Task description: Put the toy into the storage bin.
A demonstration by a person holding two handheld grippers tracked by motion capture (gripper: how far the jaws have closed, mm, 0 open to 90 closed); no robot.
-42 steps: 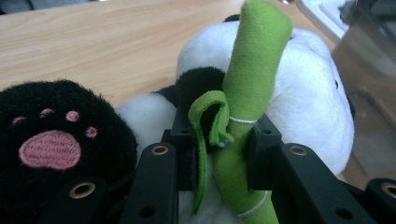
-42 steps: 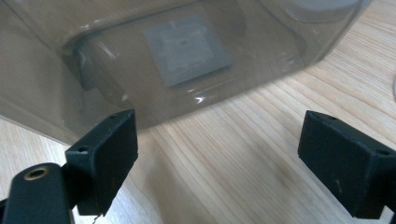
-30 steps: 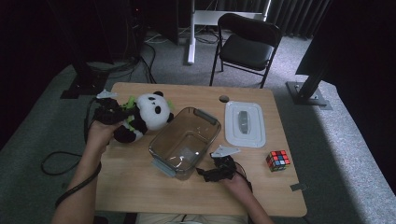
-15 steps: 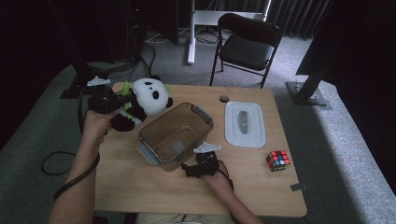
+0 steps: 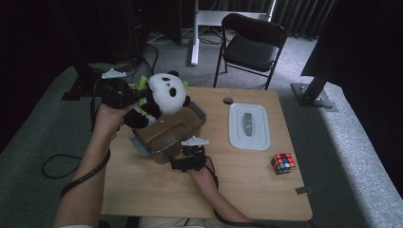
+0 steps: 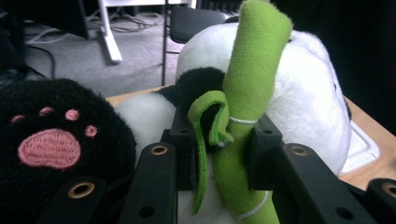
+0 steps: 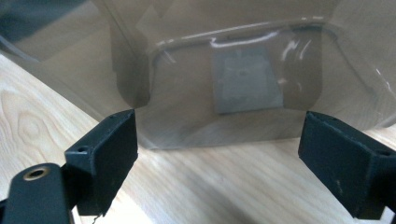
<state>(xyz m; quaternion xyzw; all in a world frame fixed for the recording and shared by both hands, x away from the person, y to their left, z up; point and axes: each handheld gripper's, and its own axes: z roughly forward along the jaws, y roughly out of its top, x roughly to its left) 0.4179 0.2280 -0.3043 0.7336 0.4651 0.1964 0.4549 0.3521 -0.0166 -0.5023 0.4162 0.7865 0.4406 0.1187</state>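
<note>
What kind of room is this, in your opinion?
Probably a lab or studio rather than a home: grey carpet floor, a folding chair, dark curtains and cables around one wooden table.

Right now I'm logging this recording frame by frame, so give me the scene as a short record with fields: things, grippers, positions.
held thing: black-and-white plush panda with green felt bamboo stalk, lifted above the container's left end
left gripper: shut on the bamboo stalk
right gripper: open, jaws apart at the container's near side
container: clear plastic tub, on the wooden table
lid: white, flat, right of the tub
other: colour puzzle cube, near the right edge
</note>
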